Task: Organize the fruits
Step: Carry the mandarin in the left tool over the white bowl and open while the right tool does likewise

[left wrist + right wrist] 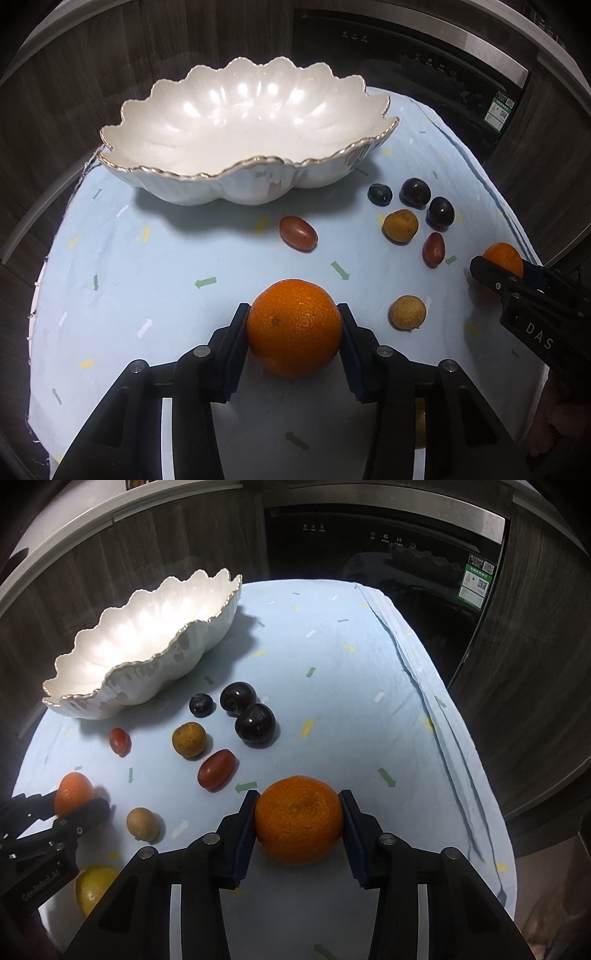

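Note:
My left gripper (pixel 293 325) is shut on an orange mandarin (pixel 294 326), close over the blue cloth. My right gripper (pixel 298 821) is shut on a second mandarin (pixel 299 819); it also shows in the left wrist view (pixel 503 258). The left gripper and its mandarin (pixel 73 793) show at the left of the right wrist view. A white scalloped bowl (pixel 236 110) (pixel 147 627) stands empty at the back left. Loose on the cloth lie dark plums (pixel 255 723), a blueberry (pixel 201 704), red grape tomatoes (pixel 217 768), brown longans (pixel 188 739) and a lemon (pixel 94 886).
The table has a light blue cloth (pixel 332 664) with a fold along its right side (pixel 424 686). A dark oven front (pixel 388 572) and wood cabinet panels stand behind the table. The table's edges drop off at left and right.

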The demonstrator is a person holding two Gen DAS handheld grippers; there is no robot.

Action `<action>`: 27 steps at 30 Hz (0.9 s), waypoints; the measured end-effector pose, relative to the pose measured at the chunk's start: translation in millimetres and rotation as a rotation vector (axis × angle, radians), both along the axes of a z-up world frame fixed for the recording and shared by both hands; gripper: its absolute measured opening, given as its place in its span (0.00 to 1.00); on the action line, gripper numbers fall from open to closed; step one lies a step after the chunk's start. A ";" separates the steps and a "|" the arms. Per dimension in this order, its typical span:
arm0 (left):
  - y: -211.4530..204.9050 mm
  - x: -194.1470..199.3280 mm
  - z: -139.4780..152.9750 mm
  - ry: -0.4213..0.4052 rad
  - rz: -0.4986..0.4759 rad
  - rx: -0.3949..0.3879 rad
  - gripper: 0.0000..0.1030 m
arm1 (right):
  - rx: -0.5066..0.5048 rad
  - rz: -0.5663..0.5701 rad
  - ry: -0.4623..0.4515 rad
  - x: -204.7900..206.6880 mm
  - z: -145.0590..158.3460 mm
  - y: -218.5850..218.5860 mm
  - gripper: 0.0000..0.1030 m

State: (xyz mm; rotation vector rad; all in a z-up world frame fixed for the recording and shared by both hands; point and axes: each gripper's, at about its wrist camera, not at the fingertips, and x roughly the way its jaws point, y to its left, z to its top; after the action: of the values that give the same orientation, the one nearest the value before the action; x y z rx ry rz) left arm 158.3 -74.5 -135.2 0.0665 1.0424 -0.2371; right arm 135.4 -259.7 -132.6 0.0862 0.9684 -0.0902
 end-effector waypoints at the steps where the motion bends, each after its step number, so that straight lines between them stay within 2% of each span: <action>1: 1.1 -0.8 2.4 -0.006 0.001 0.000 0.43 | -0.002 0.002 -0.004 -0.2 2.1 0.6 0.42; 17: 21.7 2.5 46.5 -0.094 0.036 0.000 0.43 | -0.023 0.060 -0.095 4.2 44.4 21.2 0.42; 27: 40.3 18.3 68.7 -0.136 0.063 0.006 0.43 | -0.013 0.100 -0.155 24.8 68.0 40.2 0.42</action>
State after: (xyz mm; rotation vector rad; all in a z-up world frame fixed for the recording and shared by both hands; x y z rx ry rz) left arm 176.6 -34.2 -66.6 0.0541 0.9080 -0.1699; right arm 160.2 -219.5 -64.6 0.0325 0.8153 0.0023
